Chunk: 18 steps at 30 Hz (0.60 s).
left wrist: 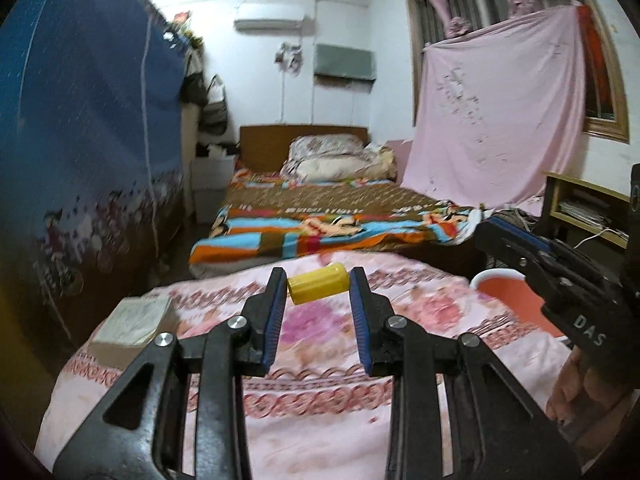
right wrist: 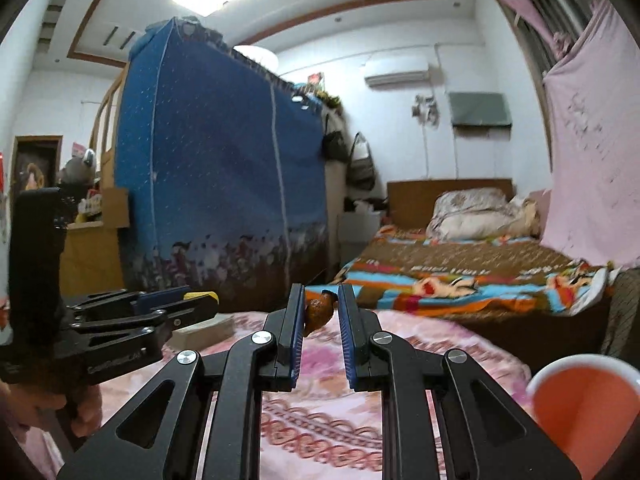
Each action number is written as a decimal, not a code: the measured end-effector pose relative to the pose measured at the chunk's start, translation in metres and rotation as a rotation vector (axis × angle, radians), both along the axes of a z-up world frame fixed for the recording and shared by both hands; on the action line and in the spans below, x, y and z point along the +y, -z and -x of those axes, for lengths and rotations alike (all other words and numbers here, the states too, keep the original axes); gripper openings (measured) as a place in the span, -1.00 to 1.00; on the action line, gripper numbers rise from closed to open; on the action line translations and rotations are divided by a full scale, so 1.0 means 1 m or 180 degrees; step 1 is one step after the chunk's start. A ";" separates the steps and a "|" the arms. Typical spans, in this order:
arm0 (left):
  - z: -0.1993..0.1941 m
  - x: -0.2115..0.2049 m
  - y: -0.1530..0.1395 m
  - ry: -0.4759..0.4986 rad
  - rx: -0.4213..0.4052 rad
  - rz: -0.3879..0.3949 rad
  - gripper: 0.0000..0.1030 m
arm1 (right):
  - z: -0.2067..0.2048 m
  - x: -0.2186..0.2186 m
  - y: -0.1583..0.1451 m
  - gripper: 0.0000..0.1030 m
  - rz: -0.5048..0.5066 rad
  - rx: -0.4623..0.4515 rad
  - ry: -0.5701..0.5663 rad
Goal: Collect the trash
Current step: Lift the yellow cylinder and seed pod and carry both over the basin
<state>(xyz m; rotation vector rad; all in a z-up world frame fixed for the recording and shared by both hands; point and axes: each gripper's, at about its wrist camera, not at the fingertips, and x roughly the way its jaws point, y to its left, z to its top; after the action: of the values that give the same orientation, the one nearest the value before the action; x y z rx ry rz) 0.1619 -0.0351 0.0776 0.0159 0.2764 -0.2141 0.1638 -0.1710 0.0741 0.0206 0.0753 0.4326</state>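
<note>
My left gripper (left wrist: 319, 286) is shut on a yellow cylinder (left wrist: 319, 289), which lies crosswise between the fingertips above the pink floral cloth (left wrist: 320, 380). My right gripper (right wrist: 319, 300) holds a brown-orange scrap (right wrist: 318, 310) between its blue pads, above the same cloth (right wrist: 320, 412). In the right wrist view the left gripper (right wrist: 200, 300) shows at the left with a bit of the yellow cylinder (right wrist: 204, 294) at its tip. In the left wrist view the right gripper's body (left wrist: 552, 264) shows at the right. An orange bin with a white rim (right wrist: 588, 400) stands at the right, also seen in the left wrist view (left wrist: 508, 292).
A pale flat book (left wrist: 132, 320) lies on the cloth's left side. Beyond is a bed with a colourful blanket (left wrist: 320, 224), a blue fabric wardrobe (left wrist: 88, 140) on the left, a pink sheet (left wrist: 500, 120) hanging at the right, and a wooden shelf (left wrist: 584, 208).
</note>
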 end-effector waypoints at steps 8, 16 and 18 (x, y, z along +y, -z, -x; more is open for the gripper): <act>0.006 -0.038 -0.023 0.0203 -0.0285 -0.0121 -0.68 | 0.007 -0.033 -0.008 -0.72 -0.0098 -0.0152 0.0325; 0.006 -0.071 -0.038 0.0456 -0.0464 -0.0142 -0.68 | 0.011 -0.069 -0.010 -0.72 -0.0289 -0.0201 0.0642; 0.008 -0.081 -0.039 0.0519 -0.0498 -0.0158 -0.68 | 0.012 -0.079 -0.010 -0.72 -0.0330 -0.0203 0.0719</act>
<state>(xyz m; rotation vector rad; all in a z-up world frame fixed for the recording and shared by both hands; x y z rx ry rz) 0.1542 -0.1158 0.1170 0.1041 0.1244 -0.3660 0.1519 -0.2499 0.0839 0.1162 -0.0124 0.2108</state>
